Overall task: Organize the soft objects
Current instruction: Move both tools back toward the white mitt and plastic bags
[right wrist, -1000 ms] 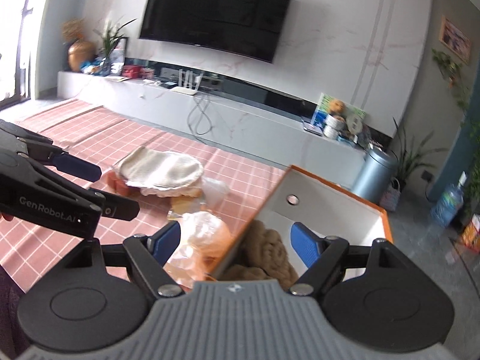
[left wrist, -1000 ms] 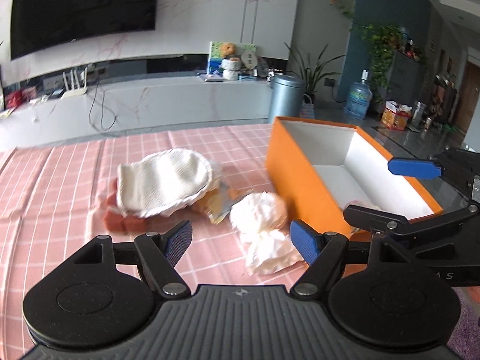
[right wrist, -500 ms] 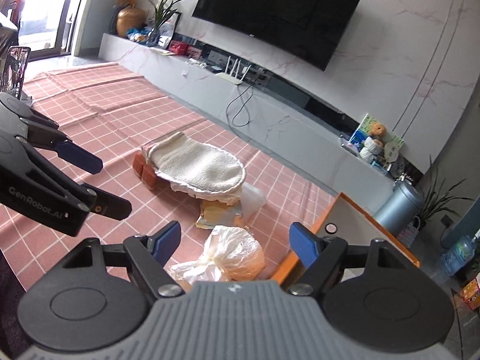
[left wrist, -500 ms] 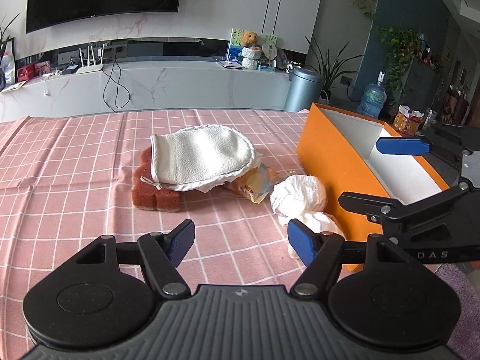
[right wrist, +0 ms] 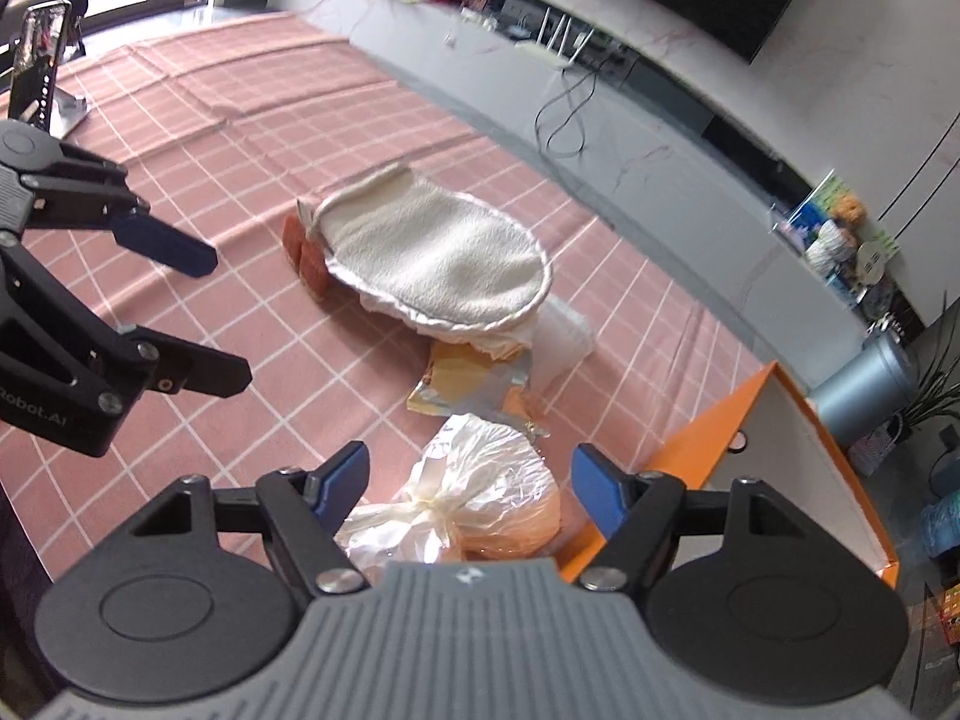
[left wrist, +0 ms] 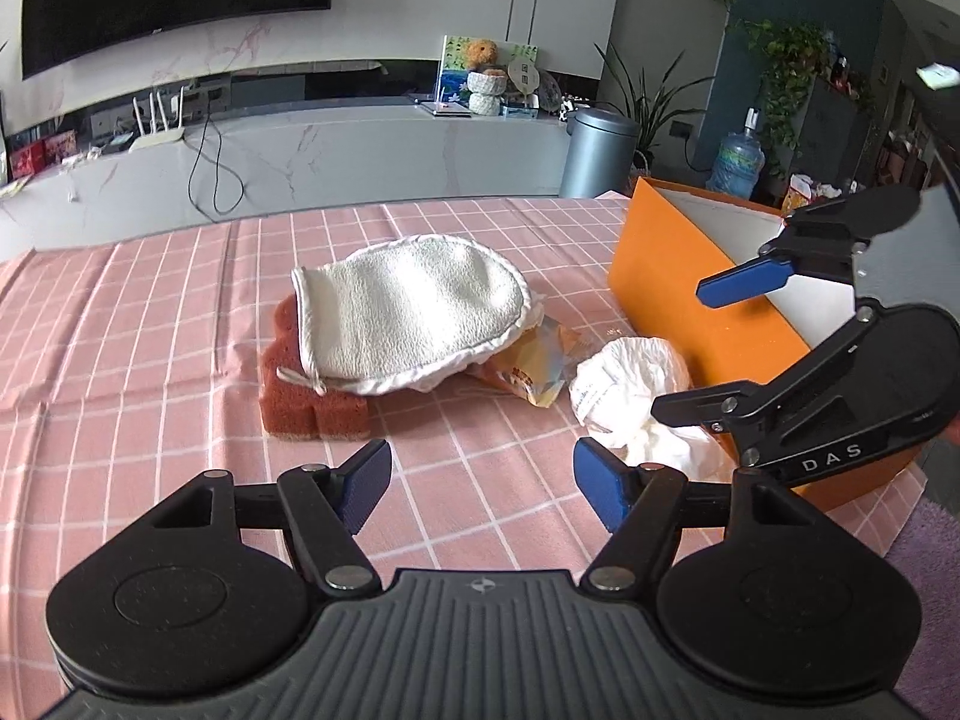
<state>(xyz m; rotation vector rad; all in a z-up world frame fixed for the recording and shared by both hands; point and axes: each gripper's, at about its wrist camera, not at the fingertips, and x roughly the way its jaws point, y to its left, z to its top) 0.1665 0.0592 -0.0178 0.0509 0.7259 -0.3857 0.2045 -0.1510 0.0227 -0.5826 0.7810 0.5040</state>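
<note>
A white cloth mitt [left wrist: 408, 312] [right wrist: 432, 258] lies on a red-brown sponge [left wrist: 306, 402] [right wrist: 306, 258] on the pink checked tablecloth. Beside it lie a yellow foil packet [left wrist: 531, 369] [right wrist: 468, 381] and a white plastic bag around something orange [left wrist: 630, 378] [right wrist: 480, 492]. An orange box [left wrist: 690, 306] [right wrist: 750, 408] stands at the right. My left gripper [left wrist: 480, 477] is open and empty, short of the sponge. My right gripper [right wrist: 471, 474] is open, just above the bag, and shows in the left wrist view [left wrist: 702, 354].
A phone on a stand [right wrist: 39, 72] sits at the table's far left edge. Beyond the table are a white TV console [left wrist: 300, 150], a grey bin [left wrist: 597, 150] and plants.
My right gripper has moved from over the box leftward and down, over the plastic bag. My left gripper has drawn back and turned toward the mitt.
</note>
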